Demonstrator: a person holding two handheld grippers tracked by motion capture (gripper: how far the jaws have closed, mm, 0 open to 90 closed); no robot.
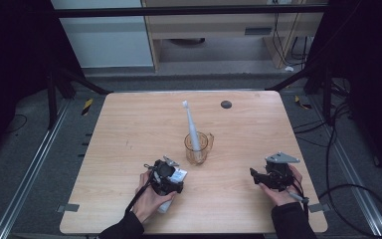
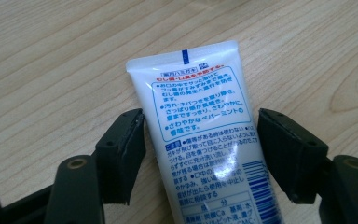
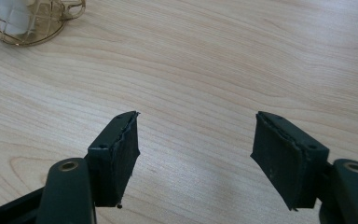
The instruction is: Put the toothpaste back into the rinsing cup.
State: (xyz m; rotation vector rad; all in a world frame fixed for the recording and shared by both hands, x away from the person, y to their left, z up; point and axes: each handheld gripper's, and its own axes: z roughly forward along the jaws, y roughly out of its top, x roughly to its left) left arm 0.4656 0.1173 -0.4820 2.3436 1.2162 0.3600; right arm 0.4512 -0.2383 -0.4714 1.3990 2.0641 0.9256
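Note:
A white toothpaste tube (image 2: 200,116) with blue and red print lies flat on the wooden table, its crimped end pointing away from me. My left gripper (image 2: 200,154) is open, one jaw on each side of the tube's middle; the left jaw is nearly touching it and a small gap shows at the right jaw. From above, the left gripper (image 1: 166,178) sits over the tube (image 1: 180,175) near the table's front. My right gripper (image 3: 196,149) is open above bare wood with nothing in it, and in the high view it (image 1: 258,175) is at the front right.
A clear amber cup (image 1: 197,148) stands at the table's middle with a white toothbrush (image 1: 191,122) upright in it; the cup (image 3: 25,23) also shows in the top left corner of the right gripper view. A small dark round spot (image 1: 226,104) marks the far side of the table (image 1: 129,124).

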